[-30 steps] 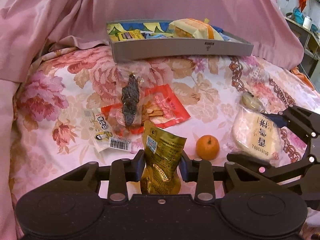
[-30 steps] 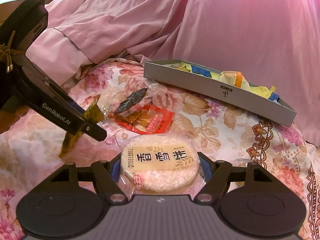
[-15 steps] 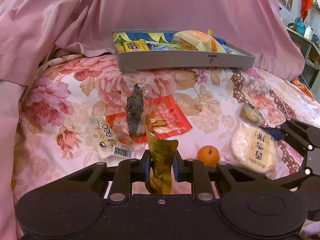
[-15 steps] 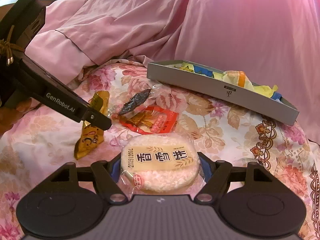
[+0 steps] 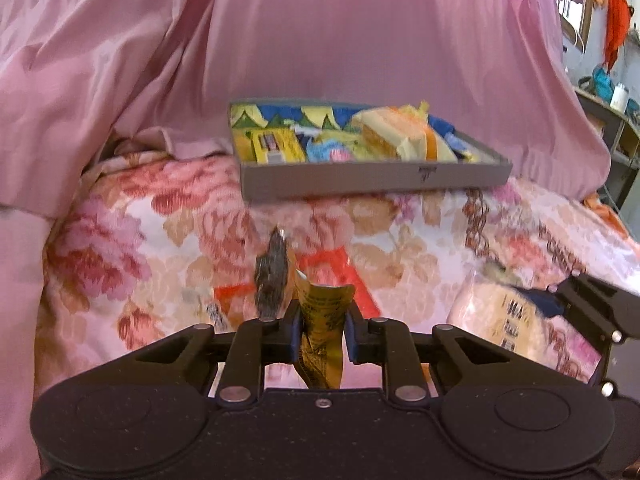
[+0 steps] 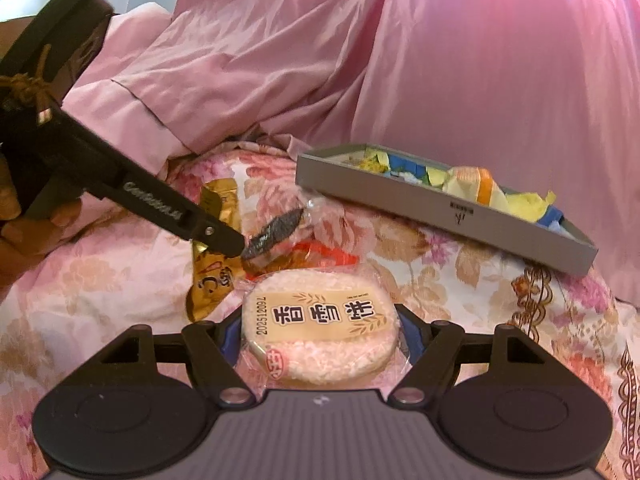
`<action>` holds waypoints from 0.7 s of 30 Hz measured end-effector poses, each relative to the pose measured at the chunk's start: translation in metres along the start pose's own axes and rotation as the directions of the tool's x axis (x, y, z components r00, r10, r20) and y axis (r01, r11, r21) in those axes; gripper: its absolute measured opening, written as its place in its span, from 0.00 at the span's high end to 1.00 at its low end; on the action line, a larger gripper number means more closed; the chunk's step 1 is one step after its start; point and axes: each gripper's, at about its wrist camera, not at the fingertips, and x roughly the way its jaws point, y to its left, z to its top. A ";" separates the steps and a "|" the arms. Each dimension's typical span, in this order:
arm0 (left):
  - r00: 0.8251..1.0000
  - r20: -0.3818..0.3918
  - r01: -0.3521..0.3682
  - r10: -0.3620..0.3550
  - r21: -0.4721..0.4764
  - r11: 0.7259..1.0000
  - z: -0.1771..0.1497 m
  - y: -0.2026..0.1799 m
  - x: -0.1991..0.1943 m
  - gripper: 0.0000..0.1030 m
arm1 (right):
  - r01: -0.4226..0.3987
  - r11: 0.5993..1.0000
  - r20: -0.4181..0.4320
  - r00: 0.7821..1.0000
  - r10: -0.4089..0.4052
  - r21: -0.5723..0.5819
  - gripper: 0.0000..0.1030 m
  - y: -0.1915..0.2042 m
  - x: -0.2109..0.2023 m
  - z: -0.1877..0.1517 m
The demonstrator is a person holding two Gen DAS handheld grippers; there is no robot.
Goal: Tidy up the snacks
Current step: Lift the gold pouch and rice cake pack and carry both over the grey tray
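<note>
Gripping gold packet (image 5: 323, 332); rice cracker (image 6: 320, 330) clamped

A flowered bedspread (image 5: 152, 240) in pink, red and tan is covering the near surface, and a brown scroll border (image 6: 532, 292) is running along its right part. A big pink sheet (image 5: 360, 40) is draping down in folds across the far side. At the far right, an orange cloth (image 5: 616, 36) is hanging over a cluttered shelf (image 5: 612, 112).

Bright pink-tinted light, motion blur, fisheye-warped edges.
</note>
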 end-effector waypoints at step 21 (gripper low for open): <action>0.968 0.251 0.019 0.004 -0.092 0.996 0.147 0.018 0.051 0.78 | 0.125 0.988 0.128 0.982 -0.137 0.094 0.25 -0.064 0.059 0.095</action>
